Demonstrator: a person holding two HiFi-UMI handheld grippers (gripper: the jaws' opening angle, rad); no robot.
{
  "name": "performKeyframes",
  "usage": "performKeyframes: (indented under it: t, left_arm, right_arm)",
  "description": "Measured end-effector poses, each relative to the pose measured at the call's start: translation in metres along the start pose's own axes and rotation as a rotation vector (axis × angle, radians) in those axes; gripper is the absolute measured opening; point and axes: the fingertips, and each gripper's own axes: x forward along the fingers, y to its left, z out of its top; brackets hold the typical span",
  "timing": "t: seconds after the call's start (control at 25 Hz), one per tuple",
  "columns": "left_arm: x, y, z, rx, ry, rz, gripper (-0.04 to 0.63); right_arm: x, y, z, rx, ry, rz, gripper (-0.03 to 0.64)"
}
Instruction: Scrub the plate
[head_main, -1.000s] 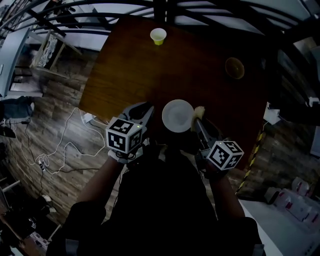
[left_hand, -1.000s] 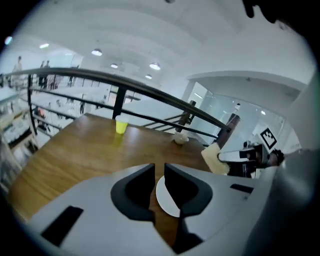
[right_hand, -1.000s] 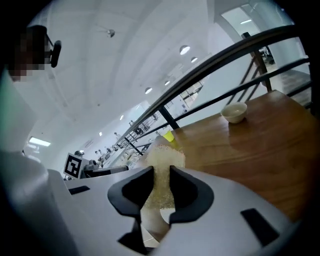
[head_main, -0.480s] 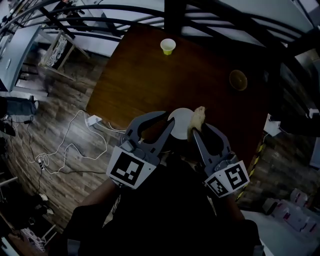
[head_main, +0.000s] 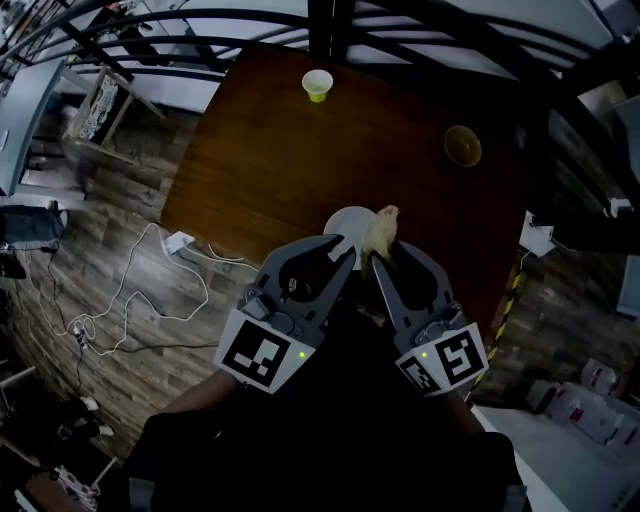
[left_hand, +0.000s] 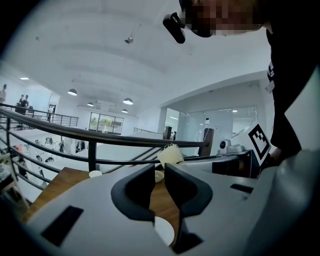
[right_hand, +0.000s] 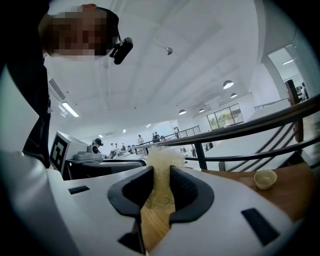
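A pale, fibrous scrubber (right_hand: 161, 170) is clamped between the jaws of the right gripper (right_hand: 160, 186), its frayed top standing above the pads. The left gripper (left_hand: 159, 175) is held just beside it, its jaws drawn in to a narrow gap with nothing between them; wood is seen through the slit. The white plate (head_main: 345, 222) lies at the near edge of the dark wooden table (head_main: 300, 150), partly covered in the head view by both sets of jaws. The scrubber is seen over the plate's right rim, though contact cannot be confirmed, and both tools appear to be held above the table. A small cup (head_main: 317, 84) and a brown bowl (head_main: 462, 146) stand well apart at the far side.

The scrubbing itself is judged not yet begun in earnest. For it to be done well, the scrubber should be lowered flat onto the plate's face and worked in overlapping circles from centre to rim. The plate is light and near the edge, so it is best steadied at its left rim by the free gripper. Pressure should be kept moderate, lest the plate be pushed off the table.
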Motion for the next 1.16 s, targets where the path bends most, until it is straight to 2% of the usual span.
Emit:
performKeyframes:
  t: [1.16]
  left_arm:
    - [0.005,-0.01,0.003,0.064,0.023,-0.008,0.069]
  right_arm:
    - [-0.015,-0.008,0.0,0.02,0.005,-0.01,0.109]
